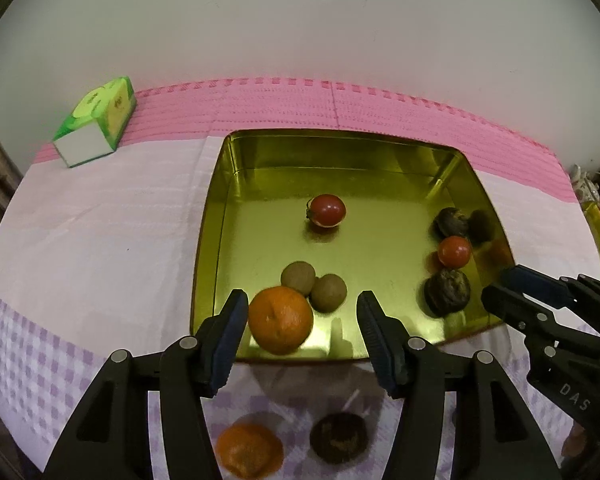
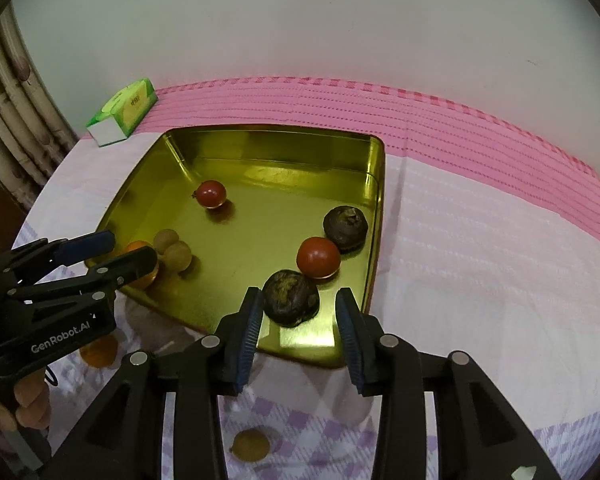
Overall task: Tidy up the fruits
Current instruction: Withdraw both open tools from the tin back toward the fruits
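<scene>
Inside, the gold tray [image 1: 220, 216] holds a dimpled orange [image 1: 280, 318].

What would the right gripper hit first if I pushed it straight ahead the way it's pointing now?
Most likely the near dark wrinkled fruit, which lies just ahead of the open right gripper between its fingertips, resting in the gold tray. Beyond it sits a red tomato. Depth is hard to judge through the fisheye.
</scene>
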Motion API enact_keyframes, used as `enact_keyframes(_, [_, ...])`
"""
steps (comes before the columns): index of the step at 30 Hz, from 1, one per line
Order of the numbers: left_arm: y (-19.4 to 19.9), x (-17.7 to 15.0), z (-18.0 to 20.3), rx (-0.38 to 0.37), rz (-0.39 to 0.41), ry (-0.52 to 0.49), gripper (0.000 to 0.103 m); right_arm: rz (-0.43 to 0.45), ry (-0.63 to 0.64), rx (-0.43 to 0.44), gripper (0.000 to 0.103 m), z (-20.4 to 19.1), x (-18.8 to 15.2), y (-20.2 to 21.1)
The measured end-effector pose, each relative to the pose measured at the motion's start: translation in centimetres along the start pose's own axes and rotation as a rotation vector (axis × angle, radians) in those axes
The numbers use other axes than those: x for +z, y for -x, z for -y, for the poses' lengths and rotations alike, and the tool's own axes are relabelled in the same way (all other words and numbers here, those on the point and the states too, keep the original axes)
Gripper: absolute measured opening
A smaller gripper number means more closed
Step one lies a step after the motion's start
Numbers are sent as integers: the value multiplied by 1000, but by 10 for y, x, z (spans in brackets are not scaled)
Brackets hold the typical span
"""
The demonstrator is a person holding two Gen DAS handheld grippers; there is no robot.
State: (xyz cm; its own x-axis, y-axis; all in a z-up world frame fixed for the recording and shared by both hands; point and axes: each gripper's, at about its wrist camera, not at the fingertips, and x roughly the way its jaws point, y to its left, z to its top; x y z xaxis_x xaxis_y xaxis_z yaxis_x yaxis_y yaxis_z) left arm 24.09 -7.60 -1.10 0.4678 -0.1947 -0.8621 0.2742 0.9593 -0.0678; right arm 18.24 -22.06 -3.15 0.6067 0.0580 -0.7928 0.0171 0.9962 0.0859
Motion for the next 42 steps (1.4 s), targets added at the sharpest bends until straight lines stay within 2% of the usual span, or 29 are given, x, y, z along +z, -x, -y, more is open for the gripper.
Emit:
enact_keyframes(12, [52, -41, -7, 33, 42, -2, 58, 14, -9, 15, 36, -10, -39, 37])
enact_keyframes(26, [57, -124, -26, 64, -39, 28, 57, -52, -8, 14, 36, -22, -112, 40])
enact_keyframes(31, [53, -135, -23, 64, -52, 16, 57, -72, -9, 22, 36, -24, -121, 34])
enact_keyframes(42, [33, -127, -26, 69, -62, 31, 57, -92, -7, 17, 36, -25, -117, 18])
